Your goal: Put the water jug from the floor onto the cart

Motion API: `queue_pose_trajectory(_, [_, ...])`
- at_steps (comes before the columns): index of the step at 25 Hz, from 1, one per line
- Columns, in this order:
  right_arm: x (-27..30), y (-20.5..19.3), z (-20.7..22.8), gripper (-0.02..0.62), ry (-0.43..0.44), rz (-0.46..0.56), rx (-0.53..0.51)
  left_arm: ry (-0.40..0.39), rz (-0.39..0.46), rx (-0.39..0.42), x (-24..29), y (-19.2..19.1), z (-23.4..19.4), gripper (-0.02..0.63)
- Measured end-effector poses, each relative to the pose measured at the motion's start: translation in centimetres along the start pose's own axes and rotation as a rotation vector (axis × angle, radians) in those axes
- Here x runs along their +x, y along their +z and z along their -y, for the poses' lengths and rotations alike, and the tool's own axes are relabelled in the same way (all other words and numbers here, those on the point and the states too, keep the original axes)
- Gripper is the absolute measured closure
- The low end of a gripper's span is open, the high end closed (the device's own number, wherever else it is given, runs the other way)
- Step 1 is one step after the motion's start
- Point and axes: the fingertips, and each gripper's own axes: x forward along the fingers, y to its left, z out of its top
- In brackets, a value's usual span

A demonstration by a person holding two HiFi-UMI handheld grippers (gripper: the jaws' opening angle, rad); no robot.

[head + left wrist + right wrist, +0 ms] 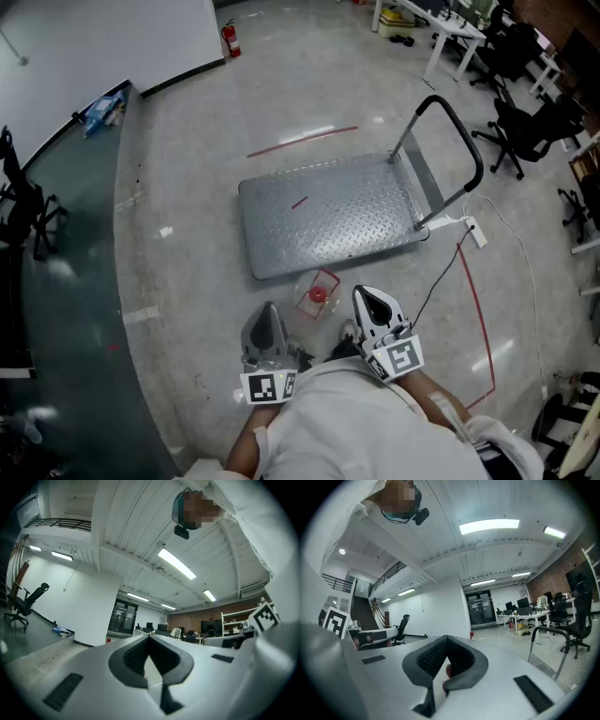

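Quick status from my end. Both tools are level and low in front of me. The left tool (269,314) has its jaws closed tip to tip with nothing in them, and its own camera (149,641) shows the same. The right tool (366,300) is closed and empty too; in its camera (446,641) there's just a bit of red showing through the gap behind the tips.

The water jug (317,295) is the clear one with the red cap. It's on the floor (187,262), not on the cart yet, right by the middle of the cart's near long edge. I can't tell if it's actually touching. It sits between the two tools and a little ahead of them, and neither one touches it.

The cart (328,216) is a flat metal deck, with its handle (459,131) sticking up at the right end. A white cable (497,220) trails across the floor past that end.
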Motion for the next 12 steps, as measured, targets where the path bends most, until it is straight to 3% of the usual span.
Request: queue_pose_trajectory(12, [1.3, -0.7, -0.3, 0.584, 0.005, -0.019, -0.005, 0.003, -0.002, -0.004, 0.4, -0.4, -1.0, 0.603])
